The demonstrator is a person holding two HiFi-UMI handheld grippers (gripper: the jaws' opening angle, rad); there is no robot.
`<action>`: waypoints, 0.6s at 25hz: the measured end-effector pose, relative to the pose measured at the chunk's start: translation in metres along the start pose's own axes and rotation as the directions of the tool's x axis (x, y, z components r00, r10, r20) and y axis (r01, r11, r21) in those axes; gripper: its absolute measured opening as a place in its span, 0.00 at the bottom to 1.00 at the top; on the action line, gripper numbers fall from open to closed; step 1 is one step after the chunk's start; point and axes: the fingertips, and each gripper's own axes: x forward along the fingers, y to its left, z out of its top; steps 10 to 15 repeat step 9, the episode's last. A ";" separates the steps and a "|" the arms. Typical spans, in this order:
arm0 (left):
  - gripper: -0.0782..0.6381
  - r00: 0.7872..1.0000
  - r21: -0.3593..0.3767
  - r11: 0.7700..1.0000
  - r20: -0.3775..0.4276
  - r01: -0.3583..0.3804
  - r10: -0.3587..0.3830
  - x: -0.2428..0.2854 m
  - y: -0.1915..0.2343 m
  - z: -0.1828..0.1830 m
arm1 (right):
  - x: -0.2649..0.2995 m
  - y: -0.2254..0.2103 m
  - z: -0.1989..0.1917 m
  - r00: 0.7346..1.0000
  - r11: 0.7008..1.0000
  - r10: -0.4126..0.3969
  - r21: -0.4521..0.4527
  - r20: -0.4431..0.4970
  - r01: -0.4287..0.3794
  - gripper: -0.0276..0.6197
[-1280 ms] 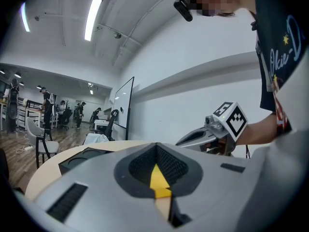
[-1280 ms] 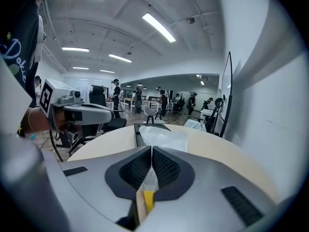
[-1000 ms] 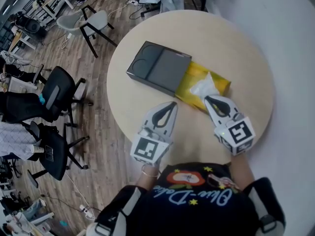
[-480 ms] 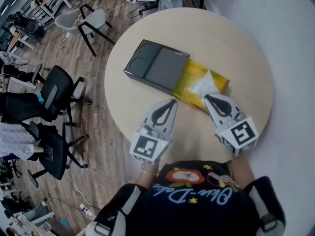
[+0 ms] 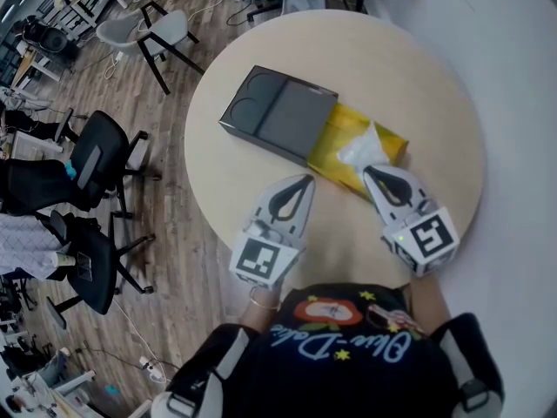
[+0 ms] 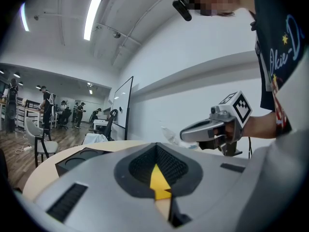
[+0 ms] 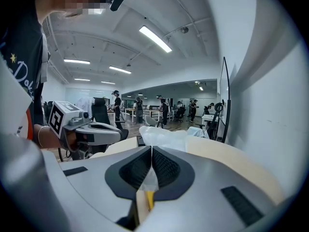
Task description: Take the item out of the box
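A yellow tissue box (image 5: 336, 134) lies on the round table (image 5: 392, 68), with a white tissue (image 5: 359, 151) sticking up from its top. A flat black box (image 5: 278, 116) lies against its far left end. My right gripper (image 5: 371, 172) is shut, its tips at the near edge of the tissue (image 7: 164, 137); I cannot tell if they touch it. My left gripper (image 5: 305, 181) is shut and holds nothing, pointing at the yellow box's near side. In the left gripper view the black box (image 6: 79, 159) shows beyond my left gripper (image 6: 155, 144).
The table's near edge is just behind both grippers. Black office chairs (image 5: 96, 159) and a white chair (image 5: 148, 33) stand on the wooden floor to the left. A pale wall runs along the right.
The view has shifted slightly. Both grippers stay shut in almost the same places by the tissue box.
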 end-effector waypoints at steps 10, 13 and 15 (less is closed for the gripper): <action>0.10 1.000 -0.007 1.000 0.002 0.005 -0.005 -0.001 -0.003 -0.002 | -0.003 0.002 -0.001 1.000 1.000 -0.007 0.006 -0.001 0.007 0.05; 0.10 1.000 -0.007 1.000 0.002 0.005 -0.005 -0.001 -0.003 -0.002 | -0.003 0.002 -0.001 1.000 1.000 -0.007 0.006 -0.001 0.007 0.05; 0.10 1.000 -0.007 1.000 0.002 0.005 -0.005 -0.001 -0.003 -0.002 | -0.003 0.002 -0.001 1.000 1.000 -0.007 0.006 -0.001 0.007 0.05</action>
